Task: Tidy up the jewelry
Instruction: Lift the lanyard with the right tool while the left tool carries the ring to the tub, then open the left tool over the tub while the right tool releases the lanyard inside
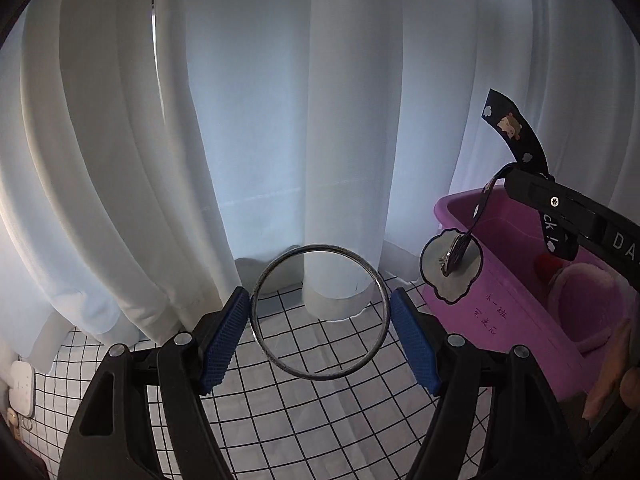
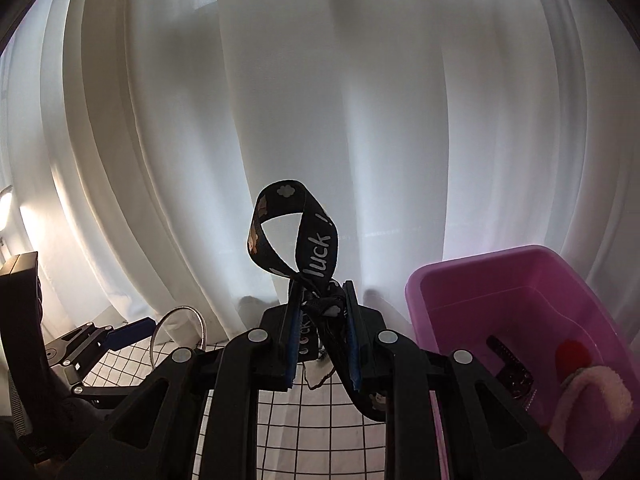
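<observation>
My left gripper holds a thin metal bangle between its blue pads, above the grid-pattern cloth; the bangle also shows in the right wrist view. My right gripper is shut on a black printed strap that loops up above the fingers. In the left wrist view the strap carries a flat cloud-shaped charm that hangs beside the purple bin. The right gripper is over the bin's near end.
The purple bin holds a pink fluffy item, a red piece and a dark strap. White curtains hang close behind. A white grid cloth covers the surface. A white wall socket is at far left.
</observation>
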`<state>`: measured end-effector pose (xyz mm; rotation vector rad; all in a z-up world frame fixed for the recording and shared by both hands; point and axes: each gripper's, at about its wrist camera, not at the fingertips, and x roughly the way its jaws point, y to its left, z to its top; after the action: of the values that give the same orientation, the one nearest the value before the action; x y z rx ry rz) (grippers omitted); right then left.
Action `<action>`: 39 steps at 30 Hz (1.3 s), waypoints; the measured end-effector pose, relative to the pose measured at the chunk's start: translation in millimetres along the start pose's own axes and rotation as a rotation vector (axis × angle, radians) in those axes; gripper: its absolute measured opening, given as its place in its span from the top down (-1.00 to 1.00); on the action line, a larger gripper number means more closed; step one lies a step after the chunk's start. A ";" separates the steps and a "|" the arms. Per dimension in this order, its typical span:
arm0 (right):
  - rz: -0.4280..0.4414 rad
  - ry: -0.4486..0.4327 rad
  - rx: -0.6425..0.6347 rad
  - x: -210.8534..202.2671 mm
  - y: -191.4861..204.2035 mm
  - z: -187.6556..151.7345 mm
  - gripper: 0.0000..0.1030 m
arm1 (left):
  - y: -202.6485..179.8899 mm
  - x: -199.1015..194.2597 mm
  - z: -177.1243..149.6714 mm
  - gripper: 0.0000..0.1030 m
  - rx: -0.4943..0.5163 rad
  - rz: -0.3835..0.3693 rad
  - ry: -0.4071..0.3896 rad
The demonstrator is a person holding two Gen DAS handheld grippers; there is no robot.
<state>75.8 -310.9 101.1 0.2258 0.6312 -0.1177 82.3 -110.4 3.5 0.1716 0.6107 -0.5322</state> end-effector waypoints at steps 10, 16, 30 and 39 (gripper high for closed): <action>-0.137 -0.048 0.036 -53.8 -92.5 31.3 0.63 | -99.0 3.9 44.9 -0.36 0.067 -0.131 -0.078; -0.188 0.018 0.062 -53.7 -145.6 30.2 0.63 | -156.0 30.9 58.0 -0.36 0.085 -0.181 -0.039; -0.199 0.298 0.176 3.2 -205.6 -9.9 0.56 | -212.4 86.5 55.4 -0.37 0.104 -0.121 0.121; -0.194 0.321 0.221 1.8 -210.5 -9.2 -0.17 | -211.4 97.7 54.5 -0.69 0.068 -0.099 0.178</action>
<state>34.7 -512.7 56.4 0.4014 0.9612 -0.3442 66.5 -348.7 -9.4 0.2554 0.7780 -0.6381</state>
